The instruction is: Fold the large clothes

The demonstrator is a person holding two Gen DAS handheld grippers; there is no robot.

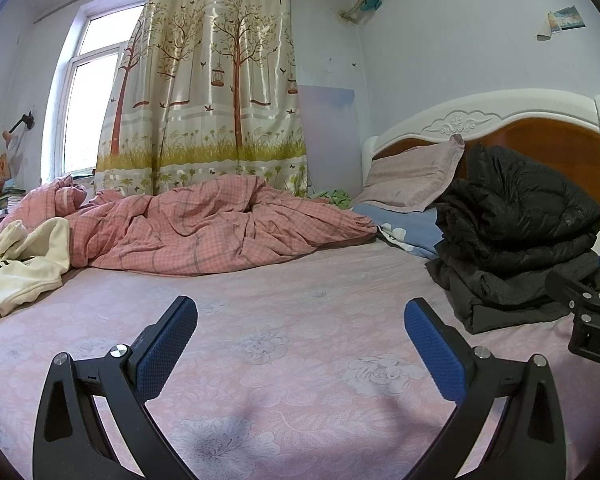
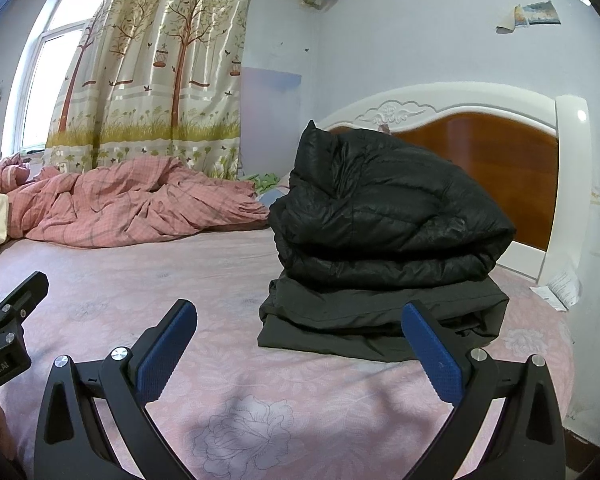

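Left tongs [image 1: 300, 322] held low over pink floral bed sheet [image 1: 300, 344], blue pads spread wide, nothing gripped. Right tongs [image 2: 299, 320] held likewise beside them, spread wide, empty, aimed at clothes. Two folded dark garments seen stacked just beyond on sheet: black puffer jacket [image 2: 384, 208] laid on flatter dark grey garment [image 2: 380, 316], near headboard [image 2: 496, 160]. One cream sweatshirt [image 1: 24, 264] left unfolded at far left. One pink checked quilt [image 1: 204, 228] bunched behind; one pillow [image 1: 412, 176] propped beyond.
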